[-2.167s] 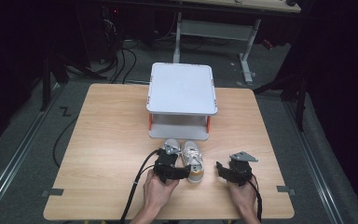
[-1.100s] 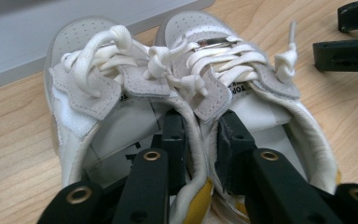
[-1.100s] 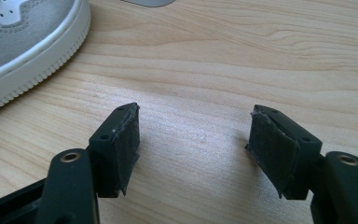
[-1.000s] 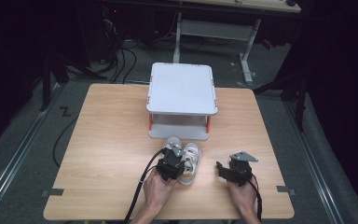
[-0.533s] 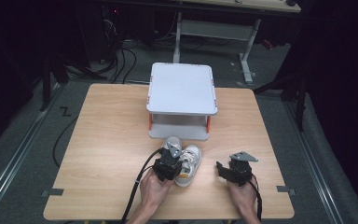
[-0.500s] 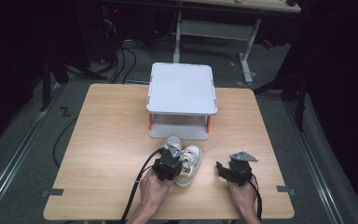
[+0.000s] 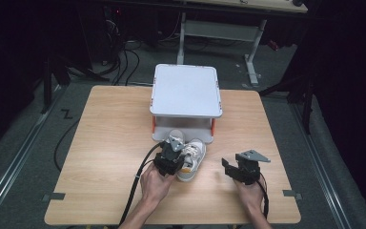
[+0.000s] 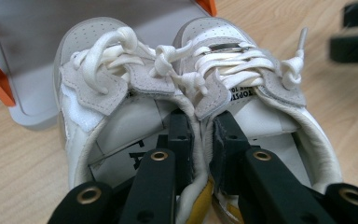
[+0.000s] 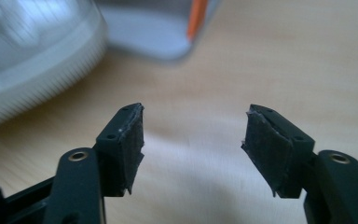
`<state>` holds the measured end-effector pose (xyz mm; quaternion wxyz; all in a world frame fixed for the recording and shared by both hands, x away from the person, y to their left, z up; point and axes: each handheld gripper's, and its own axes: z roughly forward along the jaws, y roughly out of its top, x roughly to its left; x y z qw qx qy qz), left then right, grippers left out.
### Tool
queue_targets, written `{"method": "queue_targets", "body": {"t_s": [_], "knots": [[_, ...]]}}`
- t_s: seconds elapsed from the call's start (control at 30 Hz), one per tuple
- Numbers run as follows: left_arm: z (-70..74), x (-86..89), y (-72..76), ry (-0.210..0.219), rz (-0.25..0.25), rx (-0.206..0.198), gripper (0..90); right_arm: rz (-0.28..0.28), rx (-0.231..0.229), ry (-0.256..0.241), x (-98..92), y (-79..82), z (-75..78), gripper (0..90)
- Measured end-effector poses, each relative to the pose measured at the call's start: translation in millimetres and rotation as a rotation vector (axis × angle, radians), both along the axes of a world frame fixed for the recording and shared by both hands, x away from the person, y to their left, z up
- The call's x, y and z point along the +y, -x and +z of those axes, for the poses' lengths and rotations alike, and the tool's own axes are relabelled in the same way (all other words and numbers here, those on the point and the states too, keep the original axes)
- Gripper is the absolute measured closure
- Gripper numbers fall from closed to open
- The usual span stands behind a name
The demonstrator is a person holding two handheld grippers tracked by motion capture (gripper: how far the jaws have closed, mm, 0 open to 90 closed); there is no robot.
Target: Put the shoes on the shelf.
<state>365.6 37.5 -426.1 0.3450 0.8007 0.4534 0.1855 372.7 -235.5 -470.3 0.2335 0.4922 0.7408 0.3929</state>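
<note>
Between two sneakers (image 8: pixel 186 116), left claw (image 8: pixel 200 135).

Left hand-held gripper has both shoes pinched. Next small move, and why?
Probably lift the pair of shoes slightly: the left hand-held gripper is shut on their two touching inner collars, toes pointing at the grey rack. The right hand-held gripper is open and apart.

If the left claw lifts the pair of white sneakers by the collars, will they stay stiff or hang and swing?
The pair of white sneakers would probably hang rather than stay level, since the left claw pinches only the two soft inner collars together. They look small and light, so lifting seems easy. The loose laces may dangle and catch on the shelf.
</note>
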Motion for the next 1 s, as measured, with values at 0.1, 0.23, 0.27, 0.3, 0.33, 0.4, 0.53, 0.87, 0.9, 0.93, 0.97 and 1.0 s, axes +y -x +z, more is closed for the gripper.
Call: {"method": "queue_targets", "body": {"t_s": [0.1,0.23,0.27,0.3,0.33,0.4,0.53,0.87,0.9,0.93,0.97,1.0], "knots": [[-0.9,-0.6,-7.8,0.0,0.004,-0.005,79.7,0.016,-0.065,-0.033,3.6,-3.8,23.1,41.9],[-2.3,-1.7,-18.3,0.009,0.012,-0.005,79.6,0.058,-0.124,-0.075,11.7,-13.8,51.2,45.5],[-2.8,-2.0,-21.5,0.01,0.015,-0.002,79.6,0.066,-0.126,-0.085,13.3,-16.1,55.3,46.1],[-3.2,-2.3,-23.9,0.007,0.017,-0.005,79.6,0.078,-0.13,-0.098,15.9,-20.2,61.4,46.4],[-3.4,-2.7,-26.4,0.002,0.019,-0.008,79.6,0.086,-0.136,-0.105,17.9,-23.7,65.6,46.6],[-3.3,-3.1,-31.6,-0.007,0.019,-0.007,79.6,0.096,-0.143,-0.121,21.6,-29.7,72.5,47.5],[-3.2,-3.6,-41.3,0.002,0.026,-0.006,79.7,0.103,-0.188,-0.138,28.8,-43.8,90.7,53.0],[-4.1,-7.8,-61.8,-0.006,0.036,-0.016,79.6,0.155,-0.192,-0.136,49.0,-79.8,121.5,60.7],[-4.2,-8.4,-63.9,-0.01,0.037,-0.019,79.6,0.154,-0.192,-0.13,52.0,-83.3,123.0,59.9],[-4.2,-9.0,-65.8,-0.008,0.041,-0.02,79.6,0.154,-0.19,-0.122,55.0,-87.1,124.5,59.1],[-4.0,-9.5,-67.7,-0.01,0.043,-0.021,79.6,0.152,-0.19,-0.108,58.5,-91.2,125.4,59.1],[-4.0,-9.8,-69.5,-0.009,0.045,-0.025,79.6,0.15,-0.184,-0.093,62.4,-95.3,126.1,59.1]]}}
